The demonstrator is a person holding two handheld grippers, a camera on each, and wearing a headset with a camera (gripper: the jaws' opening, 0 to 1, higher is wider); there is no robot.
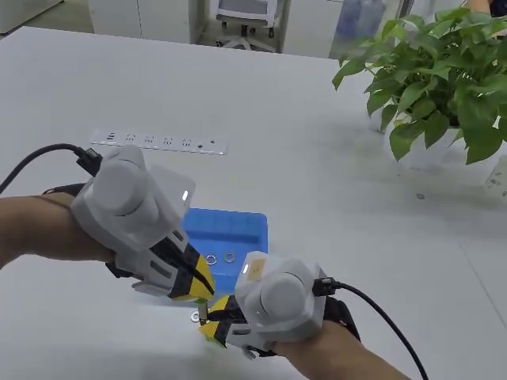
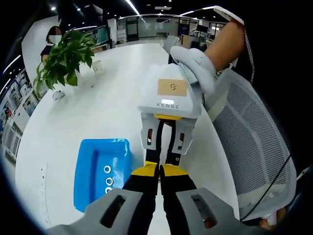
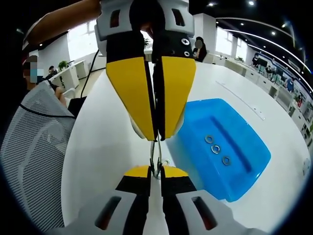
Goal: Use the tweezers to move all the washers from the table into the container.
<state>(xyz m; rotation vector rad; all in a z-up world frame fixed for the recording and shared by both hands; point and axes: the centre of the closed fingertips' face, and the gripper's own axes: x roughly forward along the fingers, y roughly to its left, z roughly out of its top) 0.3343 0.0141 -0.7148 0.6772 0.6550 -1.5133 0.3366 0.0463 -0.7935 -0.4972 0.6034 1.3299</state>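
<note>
1. I see the tweezers (image 3: 155, 157) in the right gripper view as two thin, bare metal blades. Their long axis runs straight along the line from one gripper's jaws to the other's. I cannot tell which end is the tip.
2. The left gripper (image 3: 155, 138) reaches in from the top of that view. Its flat yellow pads are pressed together to a hairline slit, with the tweezers coming out from between them.
3. The right gripper (image 3: 155, 172) meets it nose to nose. Its yellow-tipped black jaws are closed on the other end of the blades, so both grippers pinch the one tool between them.
4. In the head view, one small metal ring, a loose washer (image 1: 195, 317), lies flat on the table (image 1: 317, 198), just beside the two sets of jaw tips.
5. Just past the jaws sits the container (image 3: 239, 132), a shallow blue plastic tray with rounded corners and a long recessed trough.
6. I count three washers (image 3: 215, 148) in that trough, flat, in a short row and slightly apart.
7. The table is smooth and white. Well beyond the grippers are one white power strip (image 1: 158, 143) and one leafy green potted plant (image 1: 432, 79).
</note>
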